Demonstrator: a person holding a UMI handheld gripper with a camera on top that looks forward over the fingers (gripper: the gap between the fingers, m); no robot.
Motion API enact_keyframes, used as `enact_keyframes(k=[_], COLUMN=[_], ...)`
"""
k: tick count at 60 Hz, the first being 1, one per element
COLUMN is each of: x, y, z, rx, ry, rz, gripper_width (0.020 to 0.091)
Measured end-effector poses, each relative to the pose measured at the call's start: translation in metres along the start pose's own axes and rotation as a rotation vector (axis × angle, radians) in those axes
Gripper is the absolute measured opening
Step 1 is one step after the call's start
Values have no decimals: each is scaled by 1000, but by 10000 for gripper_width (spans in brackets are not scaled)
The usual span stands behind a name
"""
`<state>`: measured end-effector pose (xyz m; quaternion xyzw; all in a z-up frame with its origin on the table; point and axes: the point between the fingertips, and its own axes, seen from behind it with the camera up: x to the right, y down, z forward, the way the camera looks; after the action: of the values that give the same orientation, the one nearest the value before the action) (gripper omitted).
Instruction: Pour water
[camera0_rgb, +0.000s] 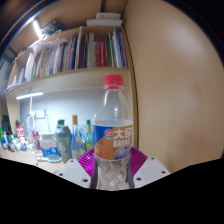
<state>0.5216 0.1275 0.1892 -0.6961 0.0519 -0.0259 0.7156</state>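
A clear plastic water bottle (113, 125) with a red cap (114, 81) and an orange and blue label stands upright between my fingers. My gripper (112, 168) is shut on the bottle's lower body, with the magenta pads (89, 163) pressing against it on both sides. The bottle's base is hidden below the fingers. The bottle appears to hold water. No cup or other vessel for the water shows clearly.
A desk (30, 155) beyond the fingers to the left carries several small bottles and containers (60, 140). Above it a wooden shelf (70, 78) holds a row of books. A beige wall (175, 80) rises at the right.
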Motion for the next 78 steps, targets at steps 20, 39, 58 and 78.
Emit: enact_keyframes(k=[20, 39, 58, 78], x=[-2, -4, -17, -17], y=[92, 91, 104, 86], z=[32, 28, -15, -154], rx=[-66, -19, -153, -106], ry=[-53, -61, -124, 10], rz=[-58, -59, -66, -63], gripper_width=[449, 476, 841, 838])
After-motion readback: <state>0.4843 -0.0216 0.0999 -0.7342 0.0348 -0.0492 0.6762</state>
